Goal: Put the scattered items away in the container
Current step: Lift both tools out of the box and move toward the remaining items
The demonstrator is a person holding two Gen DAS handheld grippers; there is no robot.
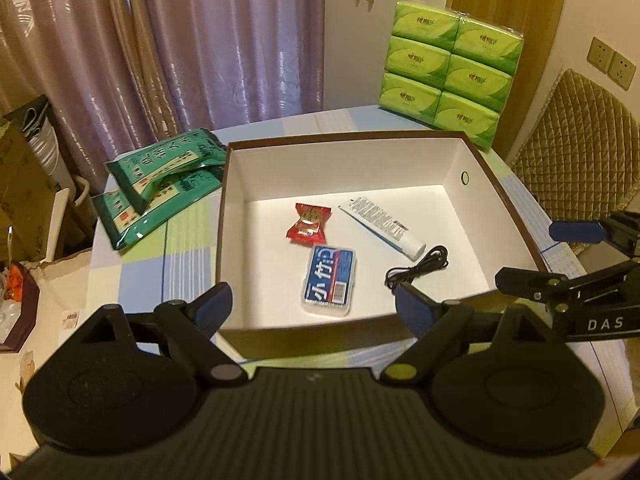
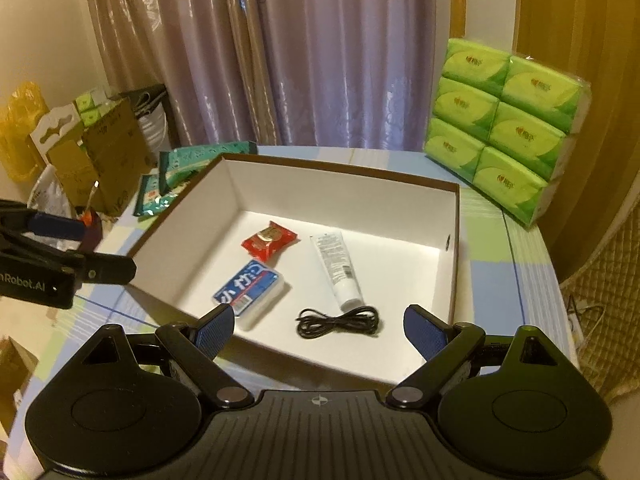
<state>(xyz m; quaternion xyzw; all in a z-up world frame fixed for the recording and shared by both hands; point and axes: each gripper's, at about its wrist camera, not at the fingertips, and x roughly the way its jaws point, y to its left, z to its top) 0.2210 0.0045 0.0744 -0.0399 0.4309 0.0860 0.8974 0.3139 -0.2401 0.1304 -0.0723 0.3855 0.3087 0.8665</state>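
The sweet [image 1: 308,227], tube [image 1: 382,227], blue case [image 1: 329,279] and cable [image 1: 416,270] lie inside the box [image 1: 502,184], seemingly tidied; both grippers, left gripper [image 1: 314,308] and right gripper [image 2: 318,326], hover with fingers apart, empty.

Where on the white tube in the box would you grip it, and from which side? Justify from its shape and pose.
Grip the white tube across its round body near the cap end, coming from above. It lies flat on the floor of the box, clear of the black cable and red packet, so open jaws probably fit either side.
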